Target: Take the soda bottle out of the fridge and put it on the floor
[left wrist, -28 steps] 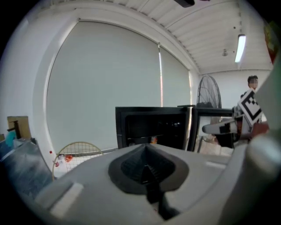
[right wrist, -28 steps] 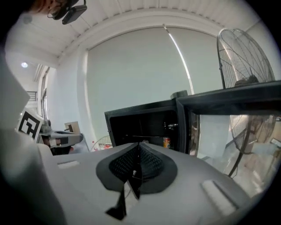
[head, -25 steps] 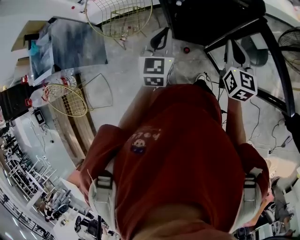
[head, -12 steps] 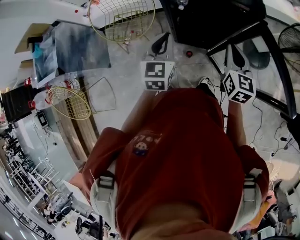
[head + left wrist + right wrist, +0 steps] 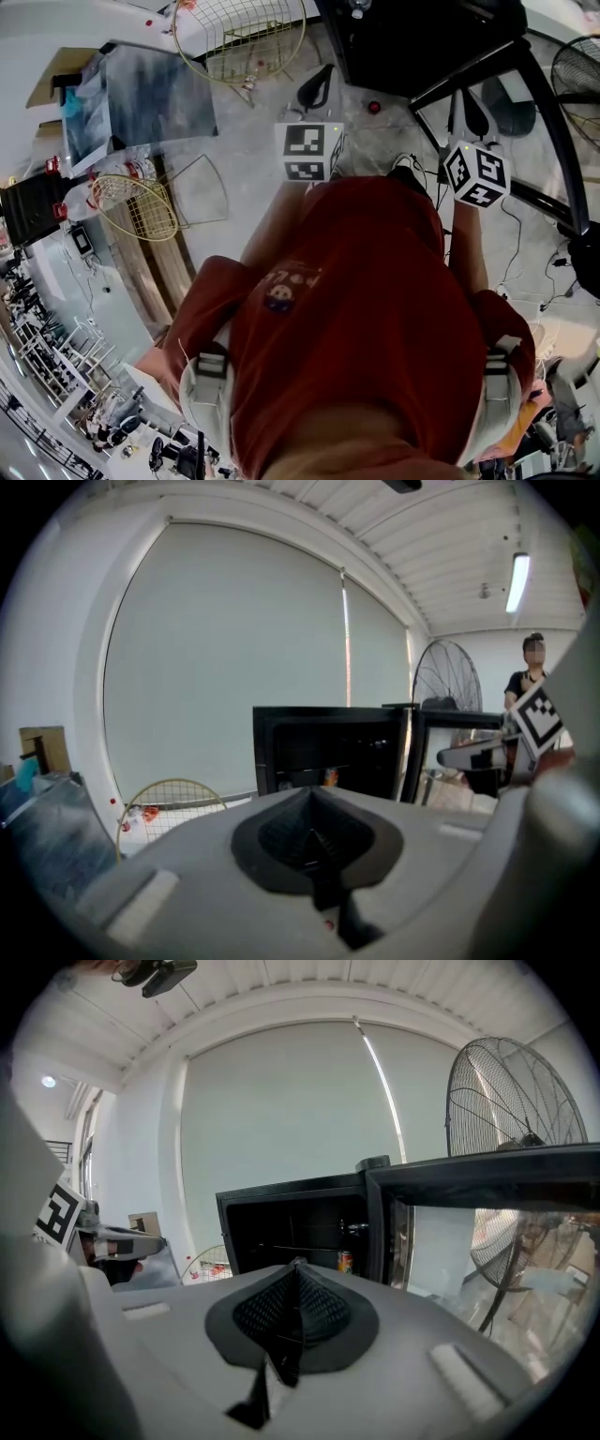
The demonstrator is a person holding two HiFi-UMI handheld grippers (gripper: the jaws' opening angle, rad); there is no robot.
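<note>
The black fridge (image 5: 291,1227) stands open ahead of both grippers, its door (image 5: 487,1213) swung out to the right. Inside, on a shelf near the door side, sits a small orange soda bottle (image 5: 345,1261), also seen as an orange speck, the soda bottle (image 5: 329,777), from the left. My left gripper (image 5: 312,832) is shut with nothing between its pads. My right gripper (image 5: 295,1302) is shut and empty too. In the head view the left gripper (image 5: 319,86) and right gripper (image 5: 466,108) are held side by side, short of the fridge (image 5: 422,37).
Wire-mesh racket-like hoops lie on the floor at the left (image 5: 239,37) (image 5: 136,202). A standing fan (image 5: 516,1101) is to the right of the fridge. Cables (image 5: 553,272) trail on the floor at the right. A person (image 5: 525,682) stands in the background.
</note>
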